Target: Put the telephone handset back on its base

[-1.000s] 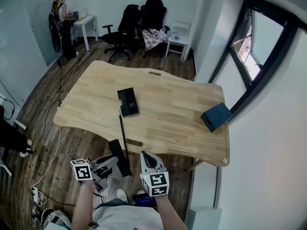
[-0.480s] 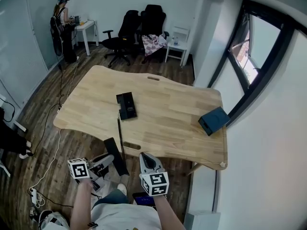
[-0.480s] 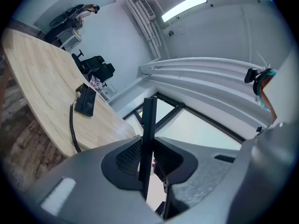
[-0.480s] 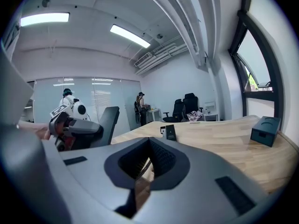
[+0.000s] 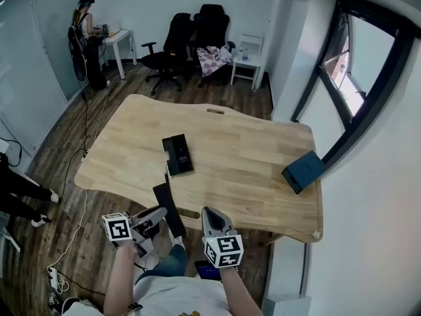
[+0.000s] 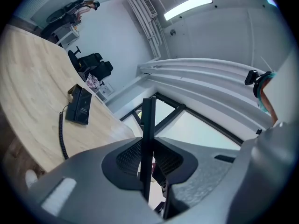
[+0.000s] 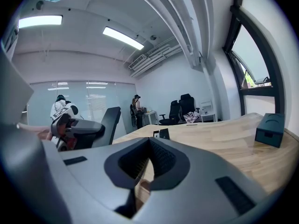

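Note:
The black telephone base [image 5: 177,154] lies on the wooden table [image 5: 250,157], left of its middle. A coiled cord [image 5: 165,174] runs from it to the near edge. The black handset [image 5: 169,209] hangs just below that edge, and my left gripper [image 5: 158,214] is shut on it. In the left gripper view the handset [image 6: 148,139] shows edge-on as a thin bar clamped between the jaws, with the base [image 6: 79,107] far ahead on the left. My right gripper [image 5: 210,214] is beside it, below the table edge, shut with nothing in it [image 7: 148,146].
A dark blue box [image 5: 302,170] sits at the table's right edge by the window. Office chairs [image 5: 197,35] and a small white table [image 5: 248,59] stand beyond the far side. A person [image 5: 84,31] stands at a desk in the far left corner. Cables [image 5: 59,268] lie on the floor.
Both grippers have come a little closer to the table's near edge, and the handset has risen with the left one. The base has not moved.

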